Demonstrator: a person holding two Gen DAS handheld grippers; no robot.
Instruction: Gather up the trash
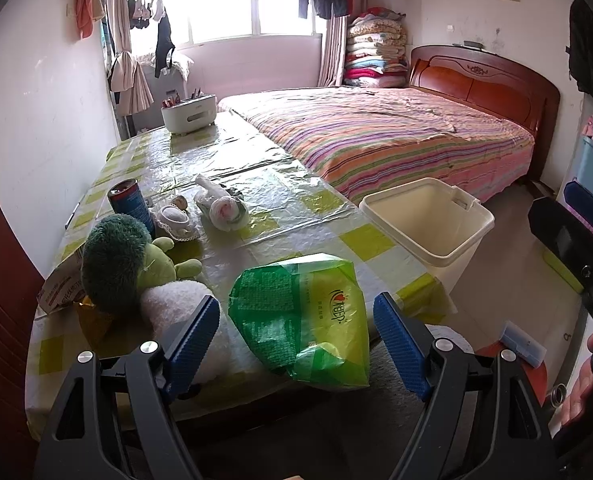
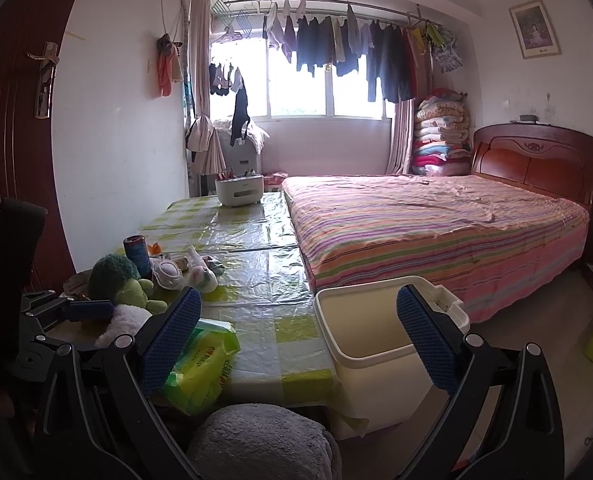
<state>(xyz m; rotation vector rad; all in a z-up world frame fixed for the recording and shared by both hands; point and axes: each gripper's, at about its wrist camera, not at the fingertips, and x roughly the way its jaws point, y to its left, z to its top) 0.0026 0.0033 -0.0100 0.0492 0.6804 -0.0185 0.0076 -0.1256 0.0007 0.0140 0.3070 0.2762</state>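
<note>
The green wrapper [image 1: 304, 316] lies at the worktop's [image 1: 256, 184] near edge, its length running away from the wide-open left tool [image 1: 296, 340], directly ahead; the right tool [image 2: 298, 340], also open, sits farther off, nearer the bin [image 2: 360, 332].

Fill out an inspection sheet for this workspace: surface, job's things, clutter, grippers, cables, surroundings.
Surface: table under a glossy green-checked plastic cover.
Job's things: green wrapper at the near table edge; rolled plastic bag mid-table; cream bin, nothing seen in it, on the floor beside the table.
Clutter: green plush toy, blue can, white organiser box.
Grippers: left gripper open, jaws either side of the wrapper; right gripper open, holding nothing.
Cables: nothing seen.
Surroundings: striped bed, hanging laundry.
</note>
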